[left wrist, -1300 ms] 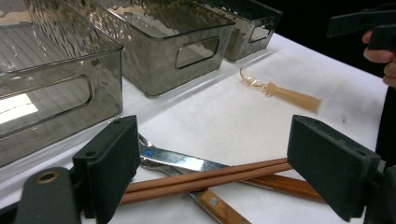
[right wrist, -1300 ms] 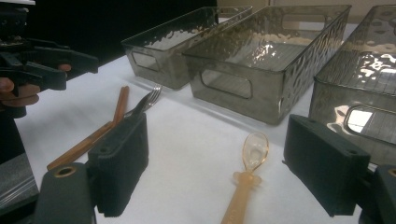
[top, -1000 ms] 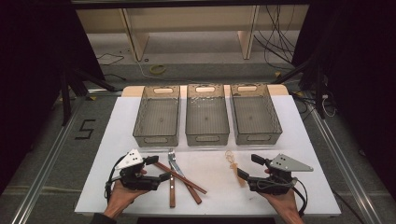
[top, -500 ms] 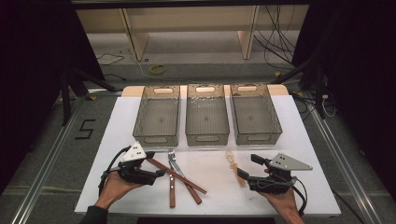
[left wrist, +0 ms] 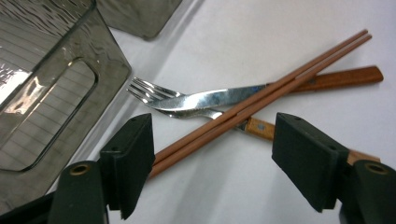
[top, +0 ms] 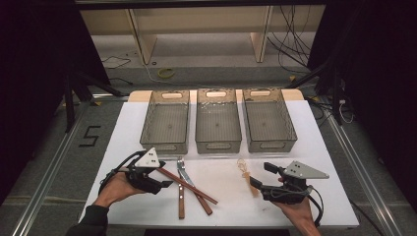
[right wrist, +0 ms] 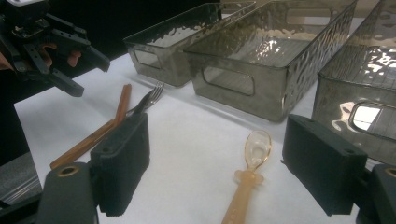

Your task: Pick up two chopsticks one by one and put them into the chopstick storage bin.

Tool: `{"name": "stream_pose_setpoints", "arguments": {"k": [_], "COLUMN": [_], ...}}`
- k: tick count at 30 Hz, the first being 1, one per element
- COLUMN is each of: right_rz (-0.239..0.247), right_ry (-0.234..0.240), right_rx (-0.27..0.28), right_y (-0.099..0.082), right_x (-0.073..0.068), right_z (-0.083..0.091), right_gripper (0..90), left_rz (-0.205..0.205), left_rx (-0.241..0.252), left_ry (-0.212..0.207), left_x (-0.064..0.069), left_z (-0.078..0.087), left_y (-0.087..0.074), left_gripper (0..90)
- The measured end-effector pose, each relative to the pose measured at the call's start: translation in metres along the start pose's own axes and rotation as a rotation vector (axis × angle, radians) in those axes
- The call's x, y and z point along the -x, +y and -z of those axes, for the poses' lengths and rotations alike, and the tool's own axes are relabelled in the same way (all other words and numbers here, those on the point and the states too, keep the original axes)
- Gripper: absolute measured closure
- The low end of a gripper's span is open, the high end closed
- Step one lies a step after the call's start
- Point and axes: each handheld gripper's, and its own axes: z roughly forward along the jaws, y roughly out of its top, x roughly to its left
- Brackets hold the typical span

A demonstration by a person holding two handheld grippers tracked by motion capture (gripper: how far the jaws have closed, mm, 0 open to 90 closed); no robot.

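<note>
A pair of brown chopsticks [top: 189, 186] [left wrist: 261, 95] lies across a fork [top: 180, 164] [left wrist: 149, 91] and a knife [left wrist: 219, 97], both with wooden handles, on the white table [top: 231, 216]. My left gripper [top: 164, 179] [left wrist: 215, 140] is open, its jaws either side of the chopsticks' near end. The jaws have just been closing, and the far pad stands off the sticks. A translucent amber spoon [top: 243, 169] [right wrist: 254, 154] lies just ahead of my right gripper [top: 260, 174] [right wrist: 219, 140], which is open with nothing in it.
Three grey translucent bins stand side by side behind the cutlery: left [top: 164, 146], middle [top: 218, 146] and right [top: 270, 146]. In the left gripper view the left bin's handle wall [left wrist: 56, 107] is close by. Dark floor and cables surround the table.
My left hand has pushed a little farther onto the table and lifted slightly, and its jaws have narrowed around the chopsticks' end. The right hand and the cutlery have stayed put.
</note>
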Motion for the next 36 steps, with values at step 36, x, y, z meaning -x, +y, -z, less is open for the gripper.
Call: {"name": "stream_pose_setpoints", "arguments": {"k": [36], "right_rz": [0.0], "right_ry": [0.02], "right_rx": [-0.029], "right_y": [-0.002], "right_x": [0.0], "right_z": [-0.004], "right_gripper": [25.1], "left_rz": [-0.257], "left_rx": [-0.212], "left_ry": [-0.098], "left_x": [-0.004], "left_z": [-0.042], "left_y": [0.006], "left_gripper": [49.3]}}
